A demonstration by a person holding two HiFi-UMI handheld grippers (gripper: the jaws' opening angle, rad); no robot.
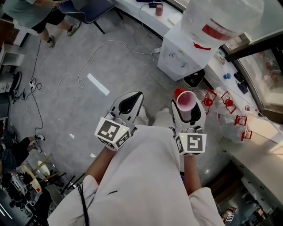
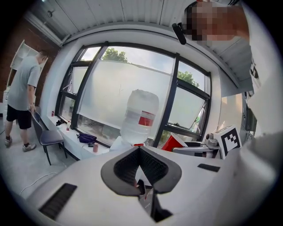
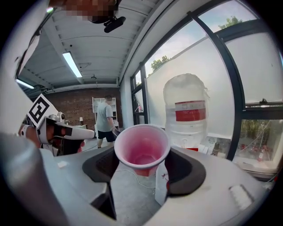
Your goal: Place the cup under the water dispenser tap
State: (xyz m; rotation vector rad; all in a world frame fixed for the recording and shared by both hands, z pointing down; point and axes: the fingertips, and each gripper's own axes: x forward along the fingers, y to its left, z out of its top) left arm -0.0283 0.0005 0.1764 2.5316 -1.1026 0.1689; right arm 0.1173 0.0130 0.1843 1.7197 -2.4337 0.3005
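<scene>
In the head view my right gripper (image 1: 190, 110) is shut on a red plastic cup (image 1: 186, 100), held upright with its pink inside showing. The right gripper view shows that cup (image 3: 142, 150) pressed between the two dark pads (image 3: 185, 172). The water dispenser (image 1: 179, 55), white with a large clear bottle (image 1: 221, 17) on top, stands ahead of the cup, with floor between them. Its bottle (image 3: 186, 110) looms behind the cup. My left gripper (image 1: 138, 96) is level with the right one, its jaws shut with nothing in them; its tips (image 2: 139, 149) meet below the bottle (image 2: 139, 117).
White cables (image 1: 88, 62) and a white strip (image 1: 98, 84) lie on the grey floor. A black bin (image 1: 194, 78) sits at the dispenser's foot. Red-handled items (image 1: 221, 101) stand at the right by a counter. A person (image 1: 40, 17) and a chair (image 1: 88, 9) are at the far left.
</scene>
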